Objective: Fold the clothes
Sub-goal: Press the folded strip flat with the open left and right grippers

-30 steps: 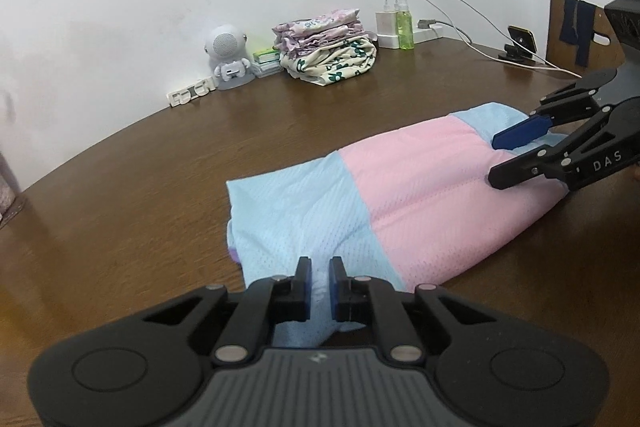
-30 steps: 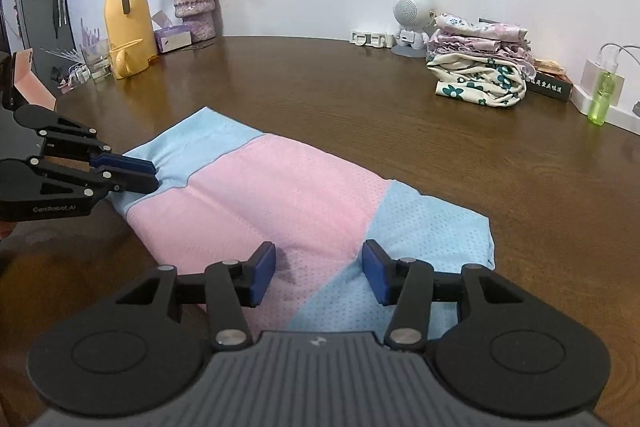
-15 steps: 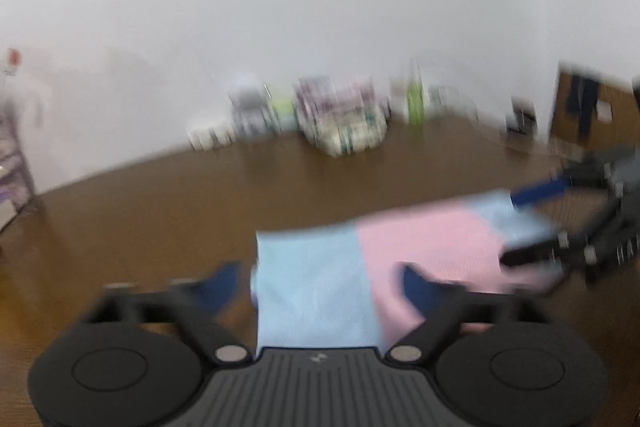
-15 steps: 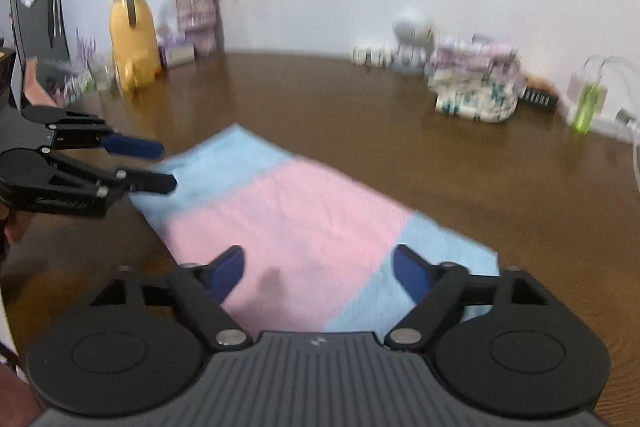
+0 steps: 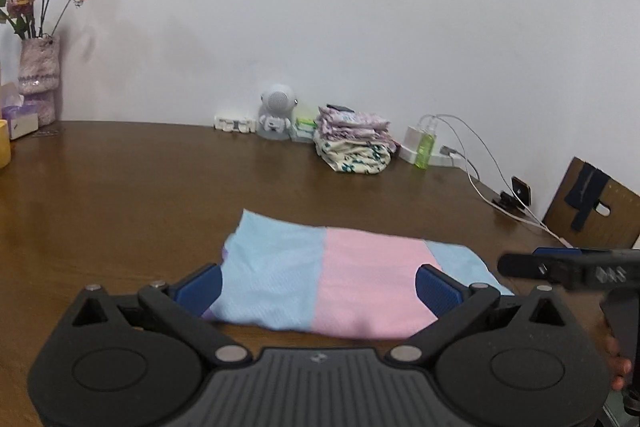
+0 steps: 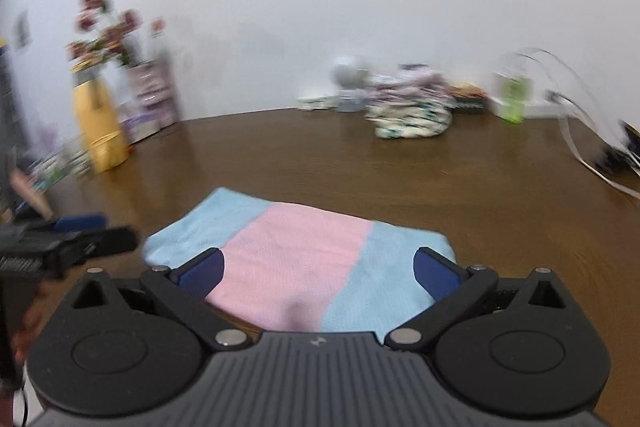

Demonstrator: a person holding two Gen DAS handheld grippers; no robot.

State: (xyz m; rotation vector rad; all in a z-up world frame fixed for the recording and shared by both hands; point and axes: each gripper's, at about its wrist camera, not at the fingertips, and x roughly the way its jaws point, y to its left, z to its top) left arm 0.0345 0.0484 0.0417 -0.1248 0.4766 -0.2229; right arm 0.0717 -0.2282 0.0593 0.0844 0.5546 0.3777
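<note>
A folded garment (image 5: pixel 340 279) with light blue ends and a pink middle lies flat on the brown table (image 5: pixel 120 195). My left gripper (image 5: pixel 318 289) hangs just above its near edge, jaws wide open, with nothing held; the cloth shows between the blue pads (image 5: pixel 200 287) without touching them. In the right wrist view the garment (image 6: pixel 304 255) lies the same way under my right gripper (image 6: pixel 318 273), which is also wide open and holds nothing. Each gripper appears in the other's view: the right gripper (image 5: pixel 520 259) beside the garment's right end, the left gripper (image 6: pixel 116 231) beside its left end.
Along the wall stand a stack of folded clothes (image 5: pixel 352 143), a small robot figure (image 5: pixel 276 115), a green bottle (image 5: pixel 425 147) with chargers and cables, and a phone on a stand (image 5: pixel 520 191). A flower vase (image 5: pixel 38 79) and a yellow jug (image 6: pixel 100 131) stand at the left.
Both grippers have opened wide and drawn back and up from the garment. The left one let go of the light blue end. Both views have rolled level.
</note>
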